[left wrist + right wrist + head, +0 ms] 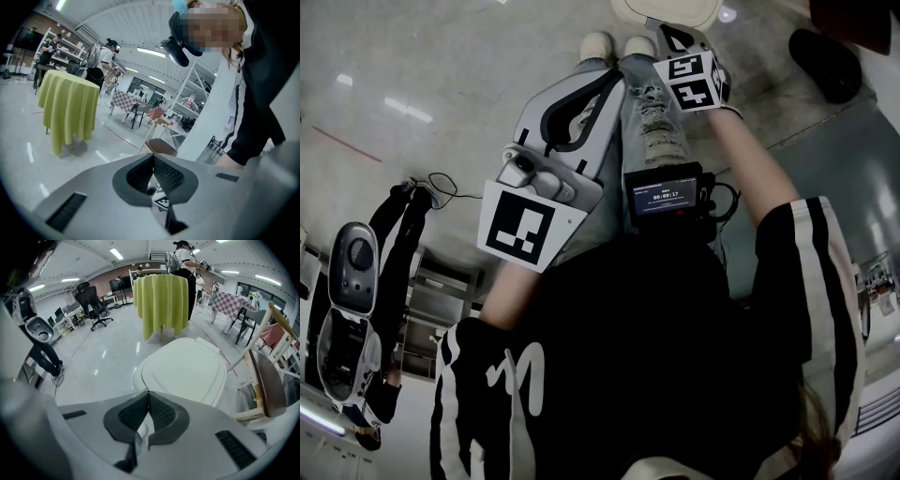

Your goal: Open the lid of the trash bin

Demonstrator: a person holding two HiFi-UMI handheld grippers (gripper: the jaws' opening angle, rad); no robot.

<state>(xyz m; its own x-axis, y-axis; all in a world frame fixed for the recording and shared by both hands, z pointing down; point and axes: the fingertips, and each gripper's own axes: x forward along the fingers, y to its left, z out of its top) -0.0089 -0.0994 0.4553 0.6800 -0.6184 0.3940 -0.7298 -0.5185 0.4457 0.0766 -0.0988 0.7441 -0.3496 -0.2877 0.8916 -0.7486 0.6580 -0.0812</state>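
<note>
The trash bin's white lid (185,369) lies flat and closed just beyond my right gripper (149,393). That gripper's jaws meet at the tips with nothing between them. In the head view only the lid's near edge (666,9) shows at the top, and the right gripper (677,39) points toward it from just short of it. My left gripper (605,89) hangs lower, over the person's legs, away from the bin. Its jaws (153,157) are also shut and empty, and they face the open hall rather than the bin.
A round table under a yellow-green cloth (161,298) stands behind the bin. A wooden chair (267,380) is to the bin's right and a black office chair (91,298) at the far left. A robot-like stand (352,281) is at my left. People work in the background.
</note>
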